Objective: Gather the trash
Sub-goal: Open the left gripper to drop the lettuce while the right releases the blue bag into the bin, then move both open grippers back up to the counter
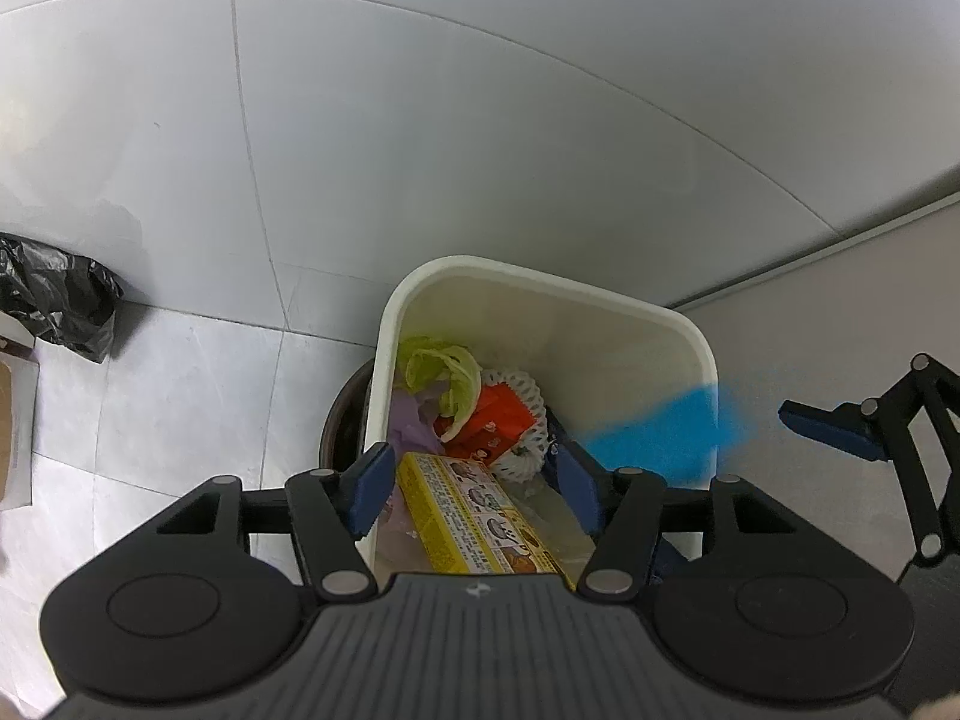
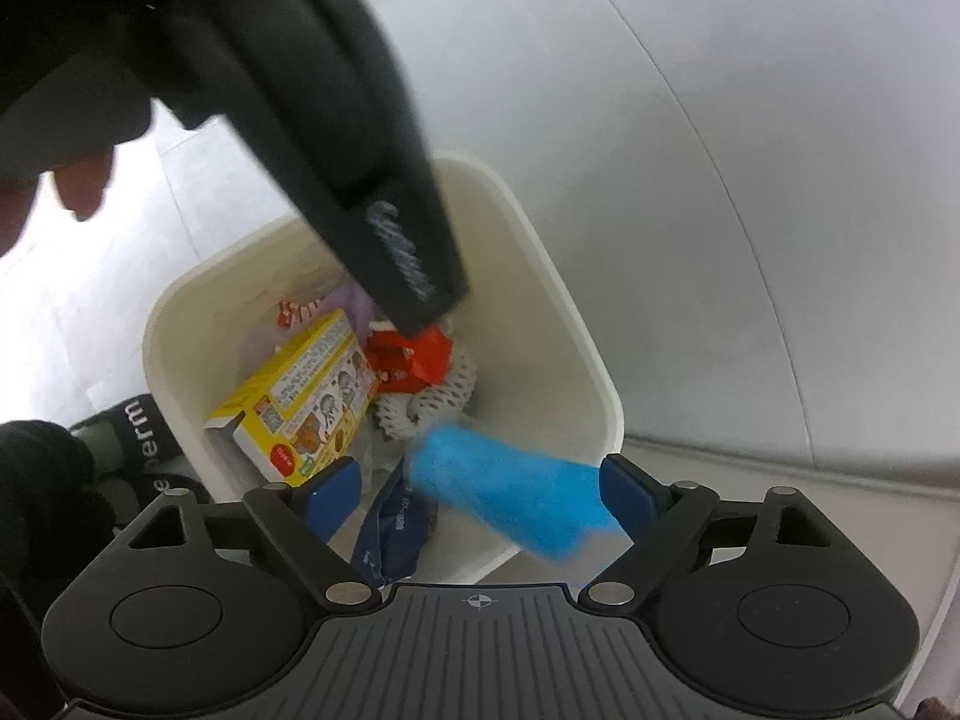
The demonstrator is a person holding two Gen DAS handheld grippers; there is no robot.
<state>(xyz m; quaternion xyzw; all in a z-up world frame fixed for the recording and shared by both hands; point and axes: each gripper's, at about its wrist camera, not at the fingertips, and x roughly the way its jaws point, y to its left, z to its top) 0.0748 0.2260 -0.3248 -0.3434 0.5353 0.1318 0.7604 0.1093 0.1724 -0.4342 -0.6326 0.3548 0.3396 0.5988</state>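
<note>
Crowding white bin [image 1: 702, 348]: yellow box [image 2: 300, 402], blue item [image 2: 510, 498] (blurred); both hand-held grippers spread, empty.

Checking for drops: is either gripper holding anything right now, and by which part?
Nothing seems held. The blurred blue piece is loose between the right gripper's open jaws; the left gripper is open too.

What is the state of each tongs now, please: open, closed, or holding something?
Left tongs: open, over the white bin, gripping nothing.
Right tongs: open; the blurred blue item is between them, apparently released.
</note>
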